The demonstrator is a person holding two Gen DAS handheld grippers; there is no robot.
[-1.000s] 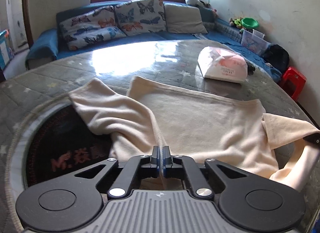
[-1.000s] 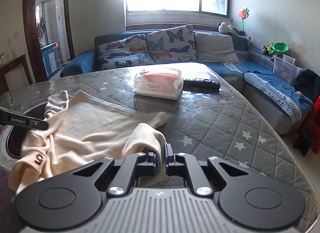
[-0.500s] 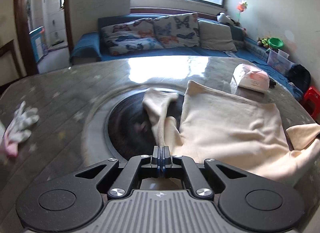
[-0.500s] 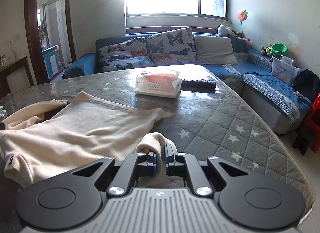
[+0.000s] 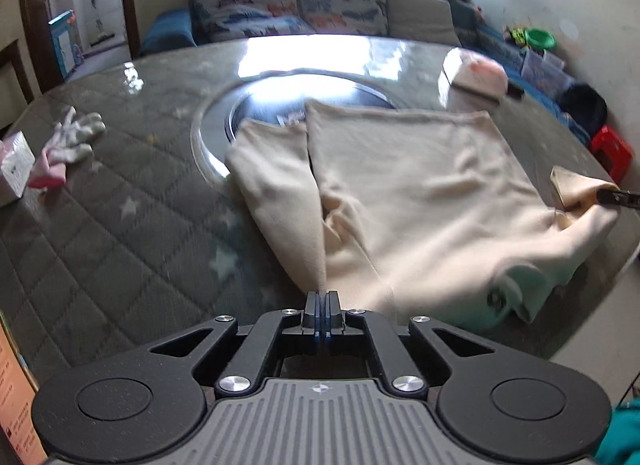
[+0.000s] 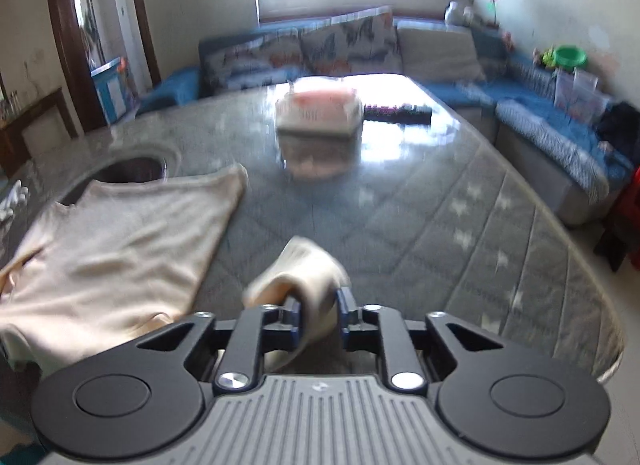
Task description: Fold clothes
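A cream long-sleeved top (image 5: 420, 193) lies spread on the quilted grey table (image 5: 120, 233). My left gripper (image 5: 321, 299) is shut on its left sleeve, which runs taut from the jaws toward the round dark inset. In the right wrist view the body of the top (image 6: 120, 241) lies at the left. My right gripper (image 6: 319, 307) has its jaws parted, with the right sleeve cuff (image 6: 304, 277) lying loosely between them. The right gripper's tip also shows in the left wrist view (image 5: 618, 198) at the far right by the sleeve end.
A tissue pack (image 6: 320, 111) and a remote control (image 6: 396, 114) sit further back on the table. A white glove (image 5: 74, 137), pink cloth and a small box (image 5: 14, 169) lie at the left. A blue sofa with cushions (image 6: 340, 45) stands behind.
My left gripper pulled the left sleeve back toward me and out straight. My right gripper's jaws opened around the right sleeve cuff. The top now lies flatter.
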